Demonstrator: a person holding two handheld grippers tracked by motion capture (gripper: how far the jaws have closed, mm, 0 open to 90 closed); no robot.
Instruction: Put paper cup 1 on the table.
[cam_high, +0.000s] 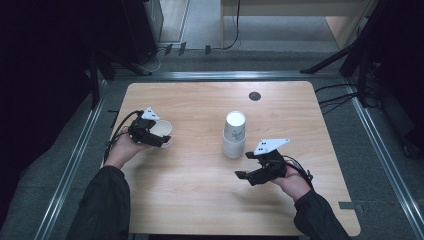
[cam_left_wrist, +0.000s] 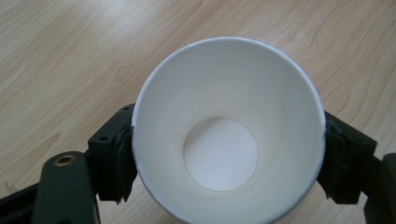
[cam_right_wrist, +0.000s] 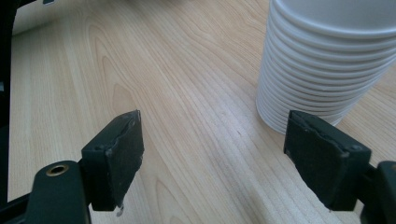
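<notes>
Paper, plain white and cone-walled with a round flat bottom: that is the cup (cam_left_wrist: 229, 135) between my left gripper (cam_high: 159, 137)'s jaws, whose pads touch its sides on the counter (cam_high: 200, 200), well left of the stack of cups (cam_high: 234, 135). My right gripper (cam_high: 246, 167) stands open and empty just beside that stack.

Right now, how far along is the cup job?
One paper cup is already off the stack of cups and sits between the left gripper jaws at the table's left. The right gripper waits open beside the stack, which remains to be separated.
</notes>
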